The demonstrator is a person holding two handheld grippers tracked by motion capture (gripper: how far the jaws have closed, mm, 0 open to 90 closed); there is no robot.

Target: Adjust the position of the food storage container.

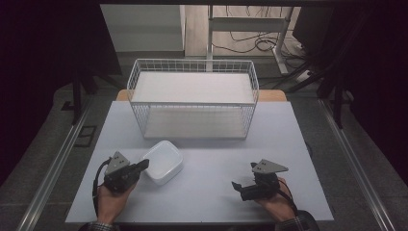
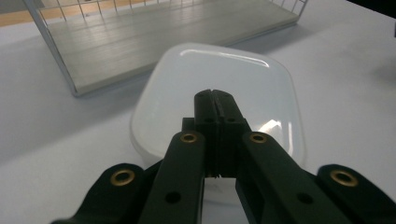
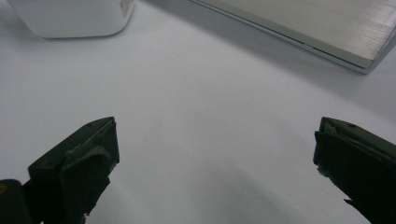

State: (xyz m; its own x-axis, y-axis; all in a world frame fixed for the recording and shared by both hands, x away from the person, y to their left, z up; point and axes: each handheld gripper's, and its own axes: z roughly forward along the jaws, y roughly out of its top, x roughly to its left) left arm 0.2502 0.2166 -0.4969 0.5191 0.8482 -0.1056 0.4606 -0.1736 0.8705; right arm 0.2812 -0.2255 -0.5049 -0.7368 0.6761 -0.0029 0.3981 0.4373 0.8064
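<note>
Left hand-held gripper (image 2: 215,100) hovers over the white lidded box (image 1: 162,161), lower centre-left of the table (image 1: 288,130), jaws pressed together, holding nothing. Right hand-held gripper (image 3: 215,158) gapes wide, empty. The box looks light, smooth, slippery; take its rim.

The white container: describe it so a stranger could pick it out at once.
Start at the wire rack standing at the far middle of the table. Just in front of the rack's left end, by the left gripper, lies the white container. It is low, smooth and rounded at the corners, the one loose thing on the tabletop.
</note>
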